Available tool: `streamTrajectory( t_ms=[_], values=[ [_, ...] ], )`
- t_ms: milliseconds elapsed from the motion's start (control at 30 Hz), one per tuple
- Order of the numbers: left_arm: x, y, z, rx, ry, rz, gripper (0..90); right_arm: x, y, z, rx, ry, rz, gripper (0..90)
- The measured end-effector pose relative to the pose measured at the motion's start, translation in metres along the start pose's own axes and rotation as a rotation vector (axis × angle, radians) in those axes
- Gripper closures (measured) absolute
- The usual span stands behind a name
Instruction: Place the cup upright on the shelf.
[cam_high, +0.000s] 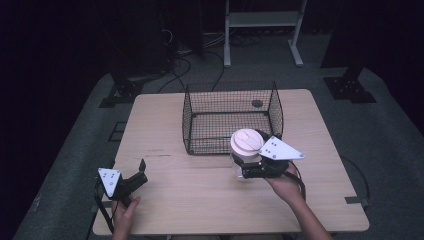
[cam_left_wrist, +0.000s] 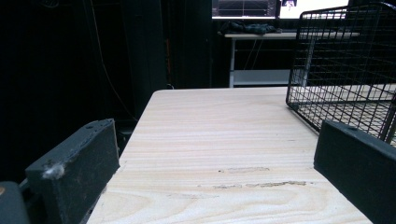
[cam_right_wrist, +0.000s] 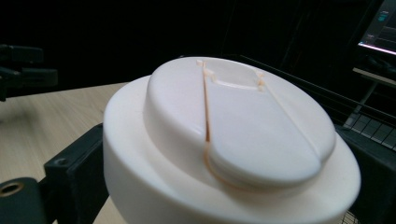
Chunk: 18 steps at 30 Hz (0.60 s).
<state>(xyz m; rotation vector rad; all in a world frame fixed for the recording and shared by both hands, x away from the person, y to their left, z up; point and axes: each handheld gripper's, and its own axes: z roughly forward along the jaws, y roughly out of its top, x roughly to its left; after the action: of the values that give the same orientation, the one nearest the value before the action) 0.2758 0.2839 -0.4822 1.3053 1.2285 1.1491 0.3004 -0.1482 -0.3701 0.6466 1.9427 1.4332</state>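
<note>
Risk: right claw, clamped on the white-lidded jar, could clip the basket rim just ahead; left claw gapes idle.

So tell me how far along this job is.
Done: the right gripper is clamped on the jar with the white lid, held just in front of the wire basket. Probably left: lifting it over the rim and releasing inside. The left gripper waits open, holding nothing.

One wire basket, one white-lidded jar, two hand-held grippers.
</note>
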Motion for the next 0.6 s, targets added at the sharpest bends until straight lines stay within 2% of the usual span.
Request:
streamTrajectory(
  t_ms=[600],
  values=[
    [0.000,0.000,0.000,0.000,0.000,0.001,0.0,-0.019,0.031,-0.004,0.001,-0.021,-0.037,4.0]
  ],
)
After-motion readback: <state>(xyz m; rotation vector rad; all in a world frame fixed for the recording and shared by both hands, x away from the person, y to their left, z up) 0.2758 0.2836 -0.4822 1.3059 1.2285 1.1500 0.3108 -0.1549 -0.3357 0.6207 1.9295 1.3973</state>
